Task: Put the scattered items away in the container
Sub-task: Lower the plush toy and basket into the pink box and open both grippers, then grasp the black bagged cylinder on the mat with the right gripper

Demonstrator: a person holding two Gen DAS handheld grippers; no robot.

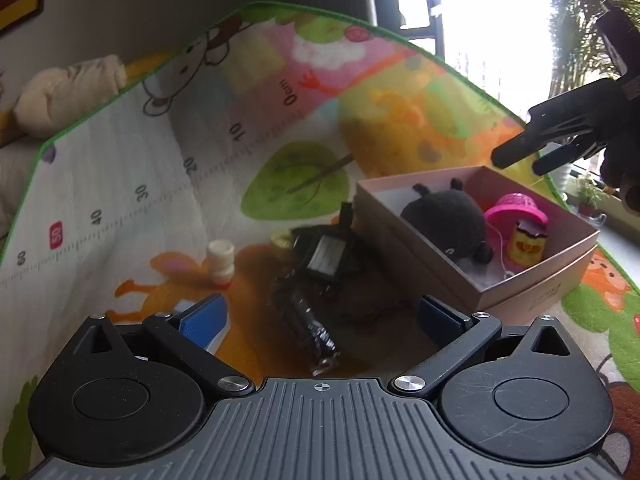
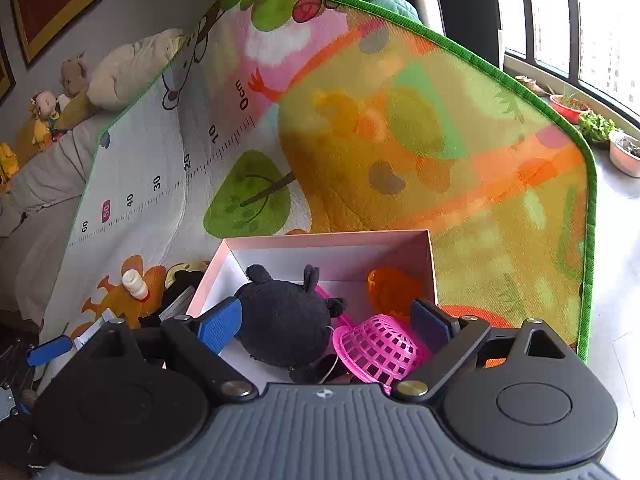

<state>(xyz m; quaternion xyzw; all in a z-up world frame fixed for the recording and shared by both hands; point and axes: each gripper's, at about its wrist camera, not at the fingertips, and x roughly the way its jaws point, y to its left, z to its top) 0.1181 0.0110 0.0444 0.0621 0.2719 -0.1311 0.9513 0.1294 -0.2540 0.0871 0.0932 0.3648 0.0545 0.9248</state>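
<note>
Honestly, my worry starts with the play mat (image 1: pixel 132 184) itself: it is soft and wrinkled, so anything I nudge may roll instead of sitting still for a pick. The pink box (image 1: pixel 424 256) already holds the black plush (image 1: pixel 444 220), the pink basket (image 1: pixel 516 208) and a small yellow jar (image 1: pixel 526 246), with an orange piece (image 2: pixel 394 288) at the back. It looks fairly full, and a careless drop could bounce out or tip the basket.

My left claw (image 1: pixel 320 320) stands wide and empty above the dark wrapped bundle (image 1: pixel 308 320), with the black flat item (image 1: pixel 326 258) just beyond it, lying against the box wall. Closing here could catch both or shove the box.

My right claw (image 2: pixel 326 324) hangs wide and empty over the box; lowering it risks pinching the plush back out.

The white bottle (image 1: pixel 220 262) stands upright nearby and could topple if brushed.
</note>
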